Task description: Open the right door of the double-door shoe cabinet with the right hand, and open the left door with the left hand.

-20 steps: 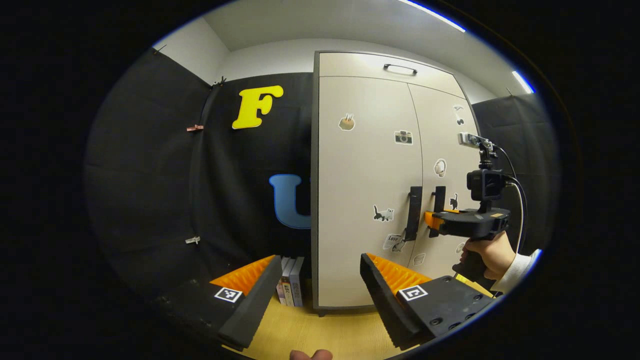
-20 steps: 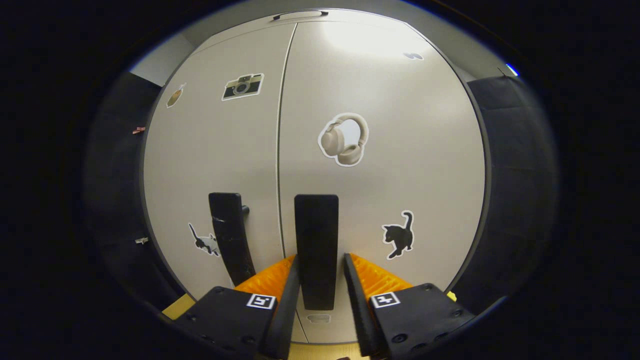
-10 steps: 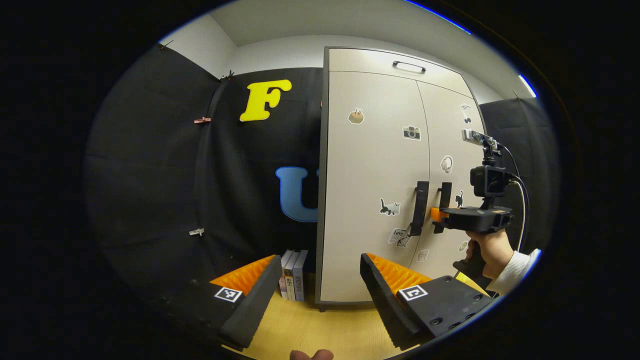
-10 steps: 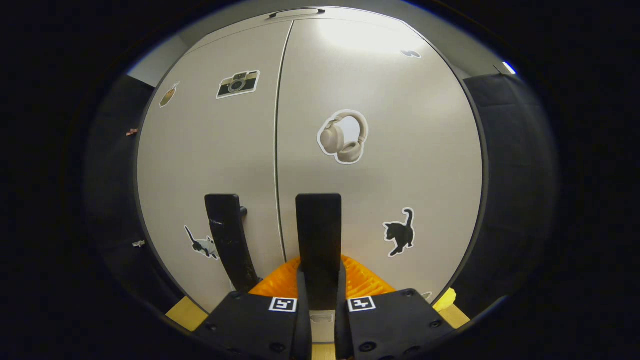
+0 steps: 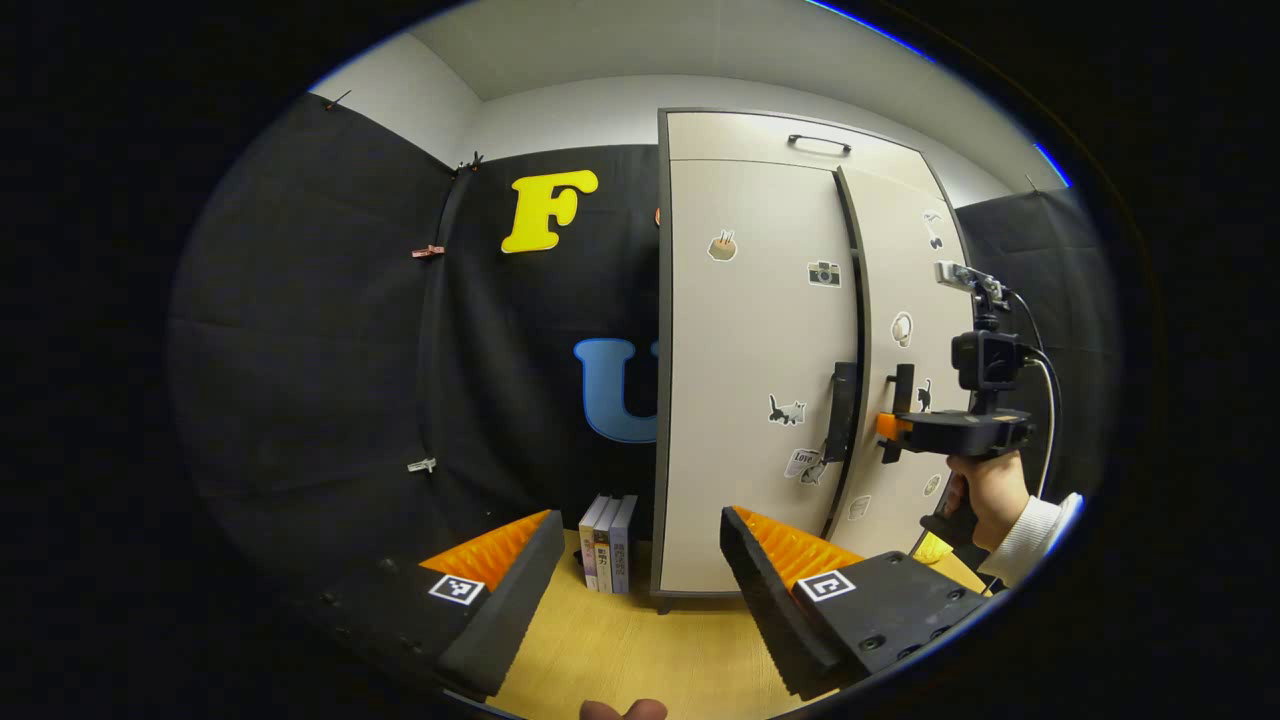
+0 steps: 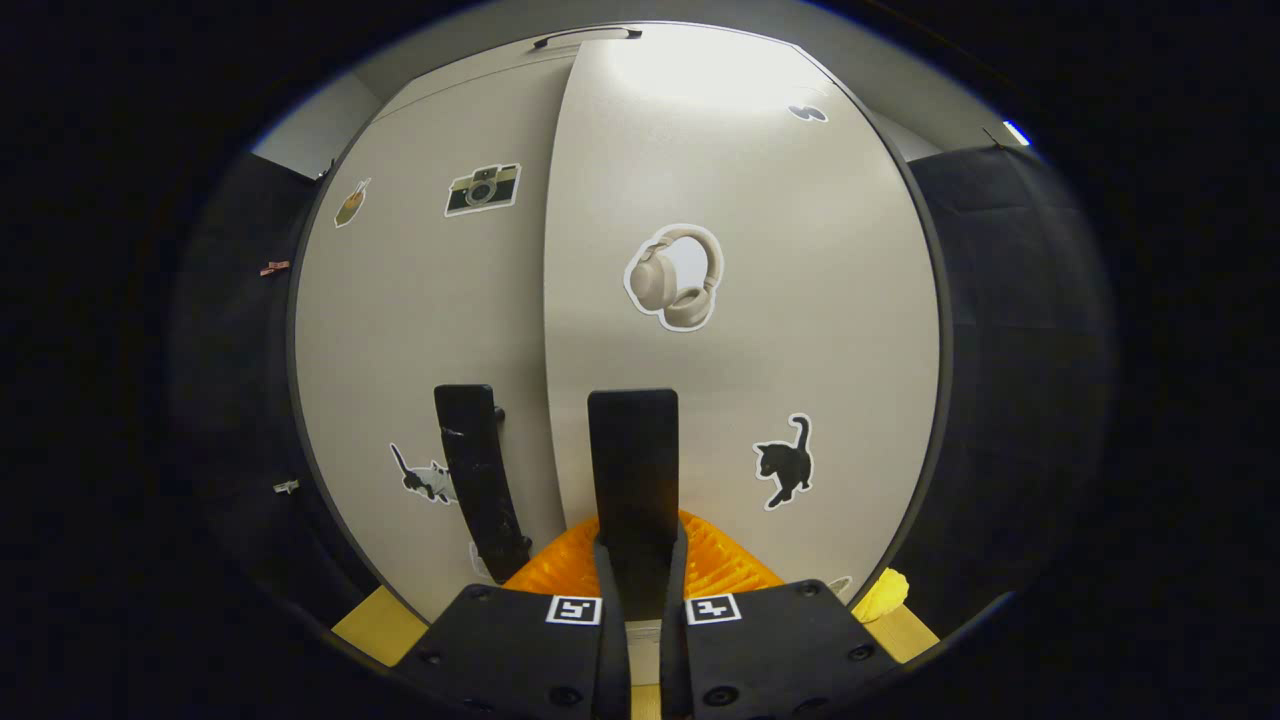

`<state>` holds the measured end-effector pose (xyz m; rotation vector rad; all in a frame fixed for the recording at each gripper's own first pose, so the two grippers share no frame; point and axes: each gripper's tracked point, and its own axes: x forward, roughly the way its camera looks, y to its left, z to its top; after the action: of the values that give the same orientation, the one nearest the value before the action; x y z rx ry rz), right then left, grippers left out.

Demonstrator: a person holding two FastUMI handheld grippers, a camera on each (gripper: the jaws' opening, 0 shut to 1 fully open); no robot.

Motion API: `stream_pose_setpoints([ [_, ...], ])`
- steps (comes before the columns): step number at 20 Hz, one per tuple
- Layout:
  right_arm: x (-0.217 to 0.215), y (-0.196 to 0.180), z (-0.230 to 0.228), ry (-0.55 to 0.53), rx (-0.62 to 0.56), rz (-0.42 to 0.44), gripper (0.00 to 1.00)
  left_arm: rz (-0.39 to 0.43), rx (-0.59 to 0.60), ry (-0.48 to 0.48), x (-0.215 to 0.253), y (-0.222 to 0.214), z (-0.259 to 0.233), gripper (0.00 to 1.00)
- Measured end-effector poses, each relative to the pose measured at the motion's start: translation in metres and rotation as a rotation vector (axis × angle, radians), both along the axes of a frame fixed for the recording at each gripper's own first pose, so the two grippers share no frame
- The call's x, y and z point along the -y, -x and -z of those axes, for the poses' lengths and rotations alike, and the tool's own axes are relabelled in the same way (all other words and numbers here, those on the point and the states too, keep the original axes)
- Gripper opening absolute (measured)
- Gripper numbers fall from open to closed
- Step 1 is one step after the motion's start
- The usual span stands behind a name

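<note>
While the right gripper (image 6: pixel 640 560) clamps the right handle (image 6: pixel 633 455), that door stands ajar; the left gripper (image 5: pixel 630 580) gapes, left door (image 5: pixel 755 370) shut.

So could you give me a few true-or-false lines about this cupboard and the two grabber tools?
1. The right gripper is clamped on the black bar handle of the right door. True.
2. The beige right cabinet door is fully shut. False: it stands slightly ajar, a dark gap at its edge.
3. The left gripper holds the left door's black handle. False: it is open and off the cabinet.
4. A few upright books stand on the wooden floor beside the cabinet. True.
</note>
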<state>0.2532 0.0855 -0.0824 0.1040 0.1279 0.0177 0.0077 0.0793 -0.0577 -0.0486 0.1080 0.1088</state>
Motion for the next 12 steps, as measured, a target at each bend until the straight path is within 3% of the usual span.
stream_pose_setpoints([
  [12,0.042,0.07,-0.011,-0.022,0.014,-0.051,0.16,0.03,-0.007,-0.003,0.029,0.018,-0.003,0.98],
])
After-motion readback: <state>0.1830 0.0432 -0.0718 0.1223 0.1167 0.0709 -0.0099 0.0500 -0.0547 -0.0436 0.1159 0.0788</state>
